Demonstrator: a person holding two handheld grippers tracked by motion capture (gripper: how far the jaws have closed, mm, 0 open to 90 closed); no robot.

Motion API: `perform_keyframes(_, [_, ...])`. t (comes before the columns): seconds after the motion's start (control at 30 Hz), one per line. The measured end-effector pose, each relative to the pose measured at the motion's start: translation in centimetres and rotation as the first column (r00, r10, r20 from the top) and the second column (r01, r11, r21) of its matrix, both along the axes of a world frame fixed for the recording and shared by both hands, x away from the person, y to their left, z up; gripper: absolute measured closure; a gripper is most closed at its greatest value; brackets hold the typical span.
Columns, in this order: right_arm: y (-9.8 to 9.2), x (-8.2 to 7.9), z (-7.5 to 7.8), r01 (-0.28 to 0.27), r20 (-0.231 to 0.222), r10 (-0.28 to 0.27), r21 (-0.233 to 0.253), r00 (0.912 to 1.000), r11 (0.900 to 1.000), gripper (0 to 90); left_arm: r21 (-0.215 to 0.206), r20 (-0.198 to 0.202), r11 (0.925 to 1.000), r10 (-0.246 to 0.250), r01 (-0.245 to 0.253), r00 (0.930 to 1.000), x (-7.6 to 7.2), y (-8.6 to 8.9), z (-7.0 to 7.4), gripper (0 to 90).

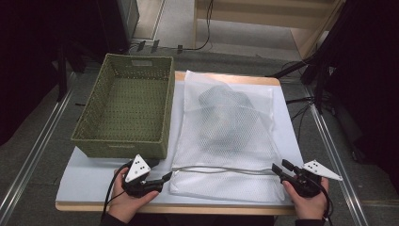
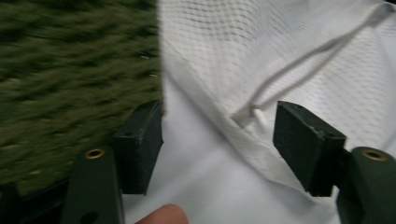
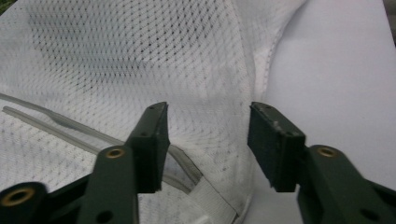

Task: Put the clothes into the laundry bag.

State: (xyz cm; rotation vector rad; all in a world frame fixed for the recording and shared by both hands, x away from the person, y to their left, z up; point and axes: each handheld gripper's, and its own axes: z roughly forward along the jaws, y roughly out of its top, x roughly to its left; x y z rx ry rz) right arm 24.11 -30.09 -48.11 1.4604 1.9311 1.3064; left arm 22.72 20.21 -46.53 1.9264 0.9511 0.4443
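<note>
A white mesh laundry bag (image 1: pixel 226 136) lies flat on the white table (image 1: pixel 89 176), with a dark grey garment (image 1: pixel 226 117) showing through it. A grey drawstring (image 1: pixel 221 169) runs across the bag near its front end. My left gripper (image 1: pixel 165 179) sits open at the bag's front left corner; its jaws straddle the bag's edge and the drawstring's end (image 2: pixel 247 112). My right gripper (image 1: pixel 278 168) is open at the front right corner, jaws over the bag's hem (image 3: pixel 210 154) and the drawstring (image 3: pixel 51 121).
An empty green woven basket (image 1: pixel 127 110) stands at the left of the table, right beside the bag and just beyond my left gripper (image 2: pixel 217 140). Bare tabletop (image 3: pixel 336 70) lies right of the bag. Cables and dark stands (image 1: pixel 324 70) border the table's right side.
</note>
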Motion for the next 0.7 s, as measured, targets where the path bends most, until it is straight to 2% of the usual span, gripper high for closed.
perform_keyframes(0.07, [0.3,-0.1,0.3,0.007,0.013,-0.007,-0.014,0.9999,1.000,41.4,-0.025,-0.005,0.9995,0.017,-0.017,0.9998,0.0,0.4,0.3,31.5])
perform_keyframes(0.1, [0.4,-0.2,0.4,0.009,0.012,-0.009,-0.016,0.9999,1.000,40.2,-0.025,-0.026,0.9994,0.024,-0.025,0.9994,0.0,0.6,0.5,30.6])
perform_keyframes(0.17, [0.5,-0.3,0.6,0.009,0.017,-0.009,-0.030,0.9998,1.000,37.3,-0.041,-0.043,0.9991,0.011,-0.013,0.9990,0.0,0.9,0.8,29.9])
perform_keyframes(0.27, [0.7,-0.5,0.8,0.003,0.025,-0.003,-0.028,0.9997,1.000,32.9,-0.050,-0.030,0.9987,0.000,-0.001,0.9995,-0.2,1.1,1.2,24.0])
perform_keyframes(0.37, [0.8,-0.7,1.0,-0.011,0.029,0.011,-0.020,0.9995,1.000,26.6,-0.054,-0.012,0.9983,-0.022,0.022,0.9997,-0.3,1.3,1.5,11.4])
perform_keyframes(0.43, [0.8,-0.8,1.0,-0.027,0.035,0.028,-0.020,0.9990,0.999,21.4,-0.078,-0.004,0.9961,-0.043,0.042,0.9991,-0.4,1.6,1.6,8.2])
perform_keyframes(0.5, [0.9,-0.9,1.1,-0.048,0.039,0.048,-0.016,0.9981,0.999,17.4,-0.117,-0.013,0.9912,-0.064,0.062,0.9979,-0.3,2.0,1.7,1.9])
perform_keyframes(0.63, [1.0,-1.0,1.2,-0.072,0.050,0.073,-0.016,0.9961,0.997,10.3,-0.162,-0.003,0.9841,-0.074,0.073,0.9972,-0.3,3.2,1.9,0.0])
perform_keyframes(0.7, [1.0,-1.0,1.2,-0.077,0.049,0.078,-0.011,0.9958,0.997,5.4,-0.166,0.005,0.9837,-0.070,0.070,0.9975,-0.3,3.6,1.9,0.0])
